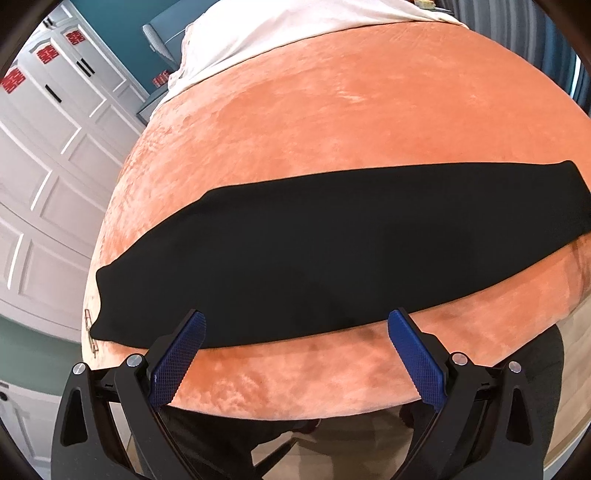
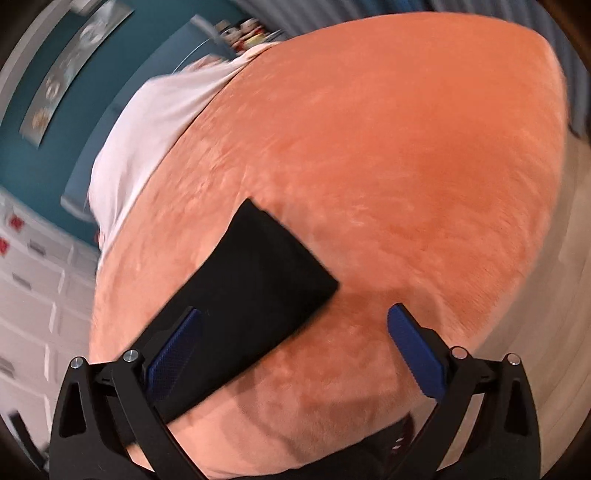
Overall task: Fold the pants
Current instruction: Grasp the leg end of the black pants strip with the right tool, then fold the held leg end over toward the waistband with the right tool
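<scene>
Black pants (image 1: 314, 254) lie flat as one long strip across the orange bed cover (image 1: 351, 122), running from lower left to upper right. My left gripper (image 1: 295, 325) is open and empty, above the strip's near edge. In the right wrist view one square end of the pants (image 2: 266, 280) lies on the cover (image 2: 406, 166). My right gripper (image 2: 293, 321) is open and empty, above that end; its left finger (image 2: 173, 354) is over the cloth.
A white sheet (image 1: 258, 33) covers the far end of the bed. White cabinet doors (image 1: 44, 155) stand to the left. The bed's near edge (image 1: 295, 410) drops off just under my left gripper. The right wrist view is motion-blurred.
</scene>
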### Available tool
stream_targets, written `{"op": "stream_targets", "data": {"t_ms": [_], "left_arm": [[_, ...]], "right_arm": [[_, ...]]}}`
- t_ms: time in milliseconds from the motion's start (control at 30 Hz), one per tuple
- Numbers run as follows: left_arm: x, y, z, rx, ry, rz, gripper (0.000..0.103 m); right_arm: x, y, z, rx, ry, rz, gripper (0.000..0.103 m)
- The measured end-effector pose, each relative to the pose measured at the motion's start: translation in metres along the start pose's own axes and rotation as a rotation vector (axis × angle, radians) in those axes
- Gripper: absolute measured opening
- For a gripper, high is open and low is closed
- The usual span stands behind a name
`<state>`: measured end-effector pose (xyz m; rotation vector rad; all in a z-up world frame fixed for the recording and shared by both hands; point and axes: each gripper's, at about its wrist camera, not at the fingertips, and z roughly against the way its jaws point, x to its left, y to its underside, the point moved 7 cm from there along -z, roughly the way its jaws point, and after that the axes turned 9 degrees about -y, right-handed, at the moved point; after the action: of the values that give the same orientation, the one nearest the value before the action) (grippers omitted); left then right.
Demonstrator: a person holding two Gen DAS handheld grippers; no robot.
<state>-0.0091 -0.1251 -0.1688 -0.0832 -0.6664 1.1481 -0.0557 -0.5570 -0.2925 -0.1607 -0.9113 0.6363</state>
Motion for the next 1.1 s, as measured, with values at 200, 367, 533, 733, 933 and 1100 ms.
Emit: {"op": "stream_targets", "data": {"t_ms": [200,367,533,733,933,1100], "left_arm": [[0.006,0.001,-0.005,0.018,-0.017,0.021,0.098],[0.007,0.001,-0.009,0.028,-0.015,0.026,0.098],[0.014,0.001,-0.014,0.031,-0.021,0.042,0.098],[0.041,0.008,-0.032,0.07,0.001,0.104,0.098],[0.087,0.019,-0.046,0.075,0.006,0.19,0.098],[0.142,0.038,-0.059,0.067,-0.017,0.276,0.098]], "right_arm": [[0.005,-0.006,-0.029,0.037,-0.056,-0.04,0.089],[0.002,-0.016,-0.038,0.069,-0.065,-0.09,0.021],[0.013,-0.014,-0.035,0.052,-0.087,-0.108,0.019],[0.071,-0.021,-0.021,0.025,-0.172,-0.074,0.019],[0.186,0.003,-0.023,0.087,-0.275,0.091,0.019],[0.291,0.053,-0.044,0.178,-0.323,0.274,0.019]]}}
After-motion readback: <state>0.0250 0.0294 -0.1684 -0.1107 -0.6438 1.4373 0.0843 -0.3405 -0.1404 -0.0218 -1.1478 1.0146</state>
